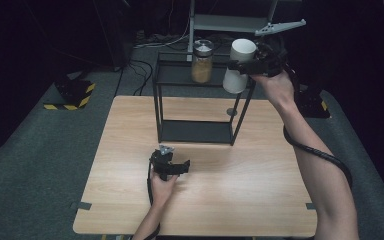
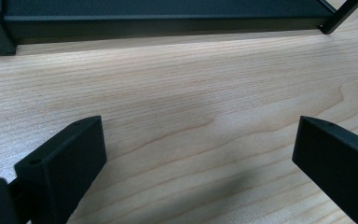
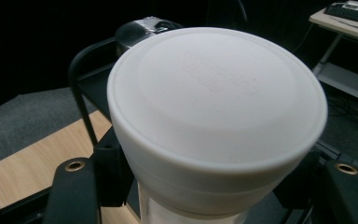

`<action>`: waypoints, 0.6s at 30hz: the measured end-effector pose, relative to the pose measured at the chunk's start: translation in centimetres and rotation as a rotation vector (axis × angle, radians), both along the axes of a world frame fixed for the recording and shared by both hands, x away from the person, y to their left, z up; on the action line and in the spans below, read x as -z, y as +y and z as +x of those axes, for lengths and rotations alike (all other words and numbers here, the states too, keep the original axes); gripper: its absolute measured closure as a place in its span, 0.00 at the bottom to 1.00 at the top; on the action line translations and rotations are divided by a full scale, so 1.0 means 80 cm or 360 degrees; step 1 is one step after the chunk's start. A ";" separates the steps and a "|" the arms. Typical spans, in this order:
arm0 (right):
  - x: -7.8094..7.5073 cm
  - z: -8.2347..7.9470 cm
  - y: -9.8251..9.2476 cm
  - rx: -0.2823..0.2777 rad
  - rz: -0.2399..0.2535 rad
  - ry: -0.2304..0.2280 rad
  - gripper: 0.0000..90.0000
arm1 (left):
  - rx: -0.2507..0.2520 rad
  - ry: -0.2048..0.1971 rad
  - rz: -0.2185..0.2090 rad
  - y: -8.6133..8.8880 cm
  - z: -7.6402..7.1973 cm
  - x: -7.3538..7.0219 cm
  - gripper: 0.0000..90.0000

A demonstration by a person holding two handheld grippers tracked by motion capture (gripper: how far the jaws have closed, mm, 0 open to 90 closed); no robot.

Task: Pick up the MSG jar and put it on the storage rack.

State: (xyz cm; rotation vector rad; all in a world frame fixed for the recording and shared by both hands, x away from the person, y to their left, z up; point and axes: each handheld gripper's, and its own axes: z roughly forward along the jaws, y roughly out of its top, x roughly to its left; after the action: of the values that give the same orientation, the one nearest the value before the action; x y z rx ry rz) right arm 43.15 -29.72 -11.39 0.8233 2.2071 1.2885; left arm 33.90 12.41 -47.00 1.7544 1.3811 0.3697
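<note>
**White container held at the shelf's right end**

Item: white container (image 1: 239, 65), lidded, tilted, held in the air at the right end of the black wire shelf (image 1: 198, 100), by its top tier. Your right gripper (image 1: 244, 66) clamps it around the body just under the lid; in the right gripper view the white lid (image 3: 216, 98) sits between the two jaws.

Adjacent: glass jar (image 1: 202, 62) with tan contents and a metal lid, upright on the top tier, just left of the container and apart from it.

Below: the shelf's lower tier; wooden table (image 1: 230, 200).

Your left gripper (image 1: 172, 167) rests on the table in front of the shelf, jaws wide apart, nothing between them.
</note>
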 end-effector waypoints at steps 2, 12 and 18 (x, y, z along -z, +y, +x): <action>0.001 0.007 0.002 0.0022 0.0021 0.0015 0.38 | 0.0000 0.0001 -0.0002 0.000 0.000 0.000 0.03; -0.002 0.024 0.016 0.0118 0.0020 0.0040 0.38 | -0.0002 0.0000 -0.0004 0.000 0.000 0.000 0.03; 0.002 0.033 0.019 0.0163 0.0037 0.0058 0.38 | -0.0003 0.0000 -0.0004 0.000 0.000 0.000 0.03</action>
State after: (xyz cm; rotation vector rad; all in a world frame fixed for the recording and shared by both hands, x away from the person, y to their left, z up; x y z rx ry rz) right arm 45.76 -28.20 -11.51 0.9628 2.1518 1.2617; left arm 33.90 12.42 -47.02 1.7513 1.3826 0.3684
